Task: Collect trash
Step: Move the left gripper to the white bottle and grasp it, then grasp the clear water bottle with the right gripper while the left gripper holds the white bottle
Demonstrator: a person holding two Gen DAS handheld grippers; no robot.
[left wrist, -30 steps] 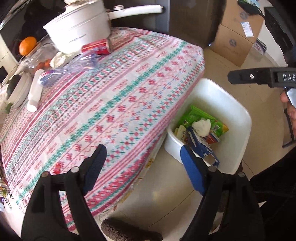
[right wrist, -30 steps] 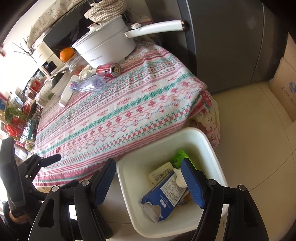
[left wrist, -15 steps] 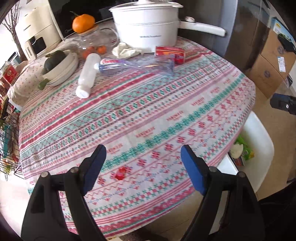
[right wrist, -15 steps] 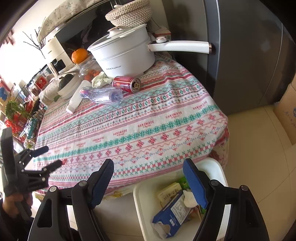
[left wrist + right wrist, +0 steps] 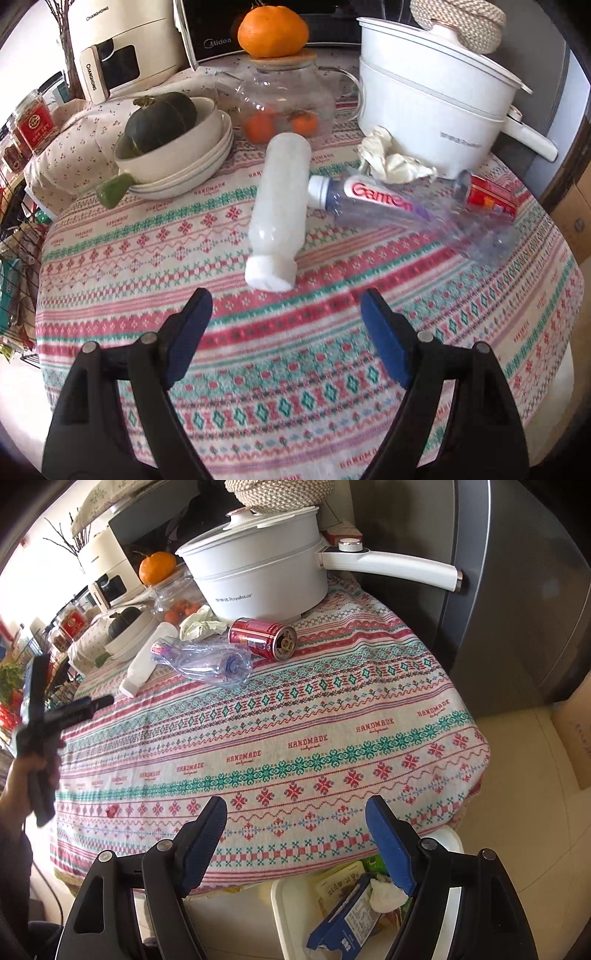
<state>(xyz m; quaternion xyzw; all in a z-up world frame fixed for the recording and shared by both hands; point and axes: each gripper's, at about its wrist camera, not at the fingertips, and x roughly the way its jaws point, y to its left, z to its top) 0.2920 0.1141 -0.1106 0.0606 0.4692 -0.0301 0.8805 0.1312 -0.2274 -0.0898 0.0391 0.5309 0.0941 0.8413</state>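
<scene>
Patterned tablecloth [image 5: 295, 369], bin [image 5: 284, 915] half hidden, crushed bottle [image 5: 406, 210] blurred

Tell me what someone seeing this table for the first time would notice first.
Probably the litter lying on the patterned tablecloth: a white plastic bottle on its side, a crushed clear bottle beside it, a red can and a crumpled tissue near the big white pot. An orange sits atop a glass teapot behind, and the left gripper is open before the white bottle.
</scene>
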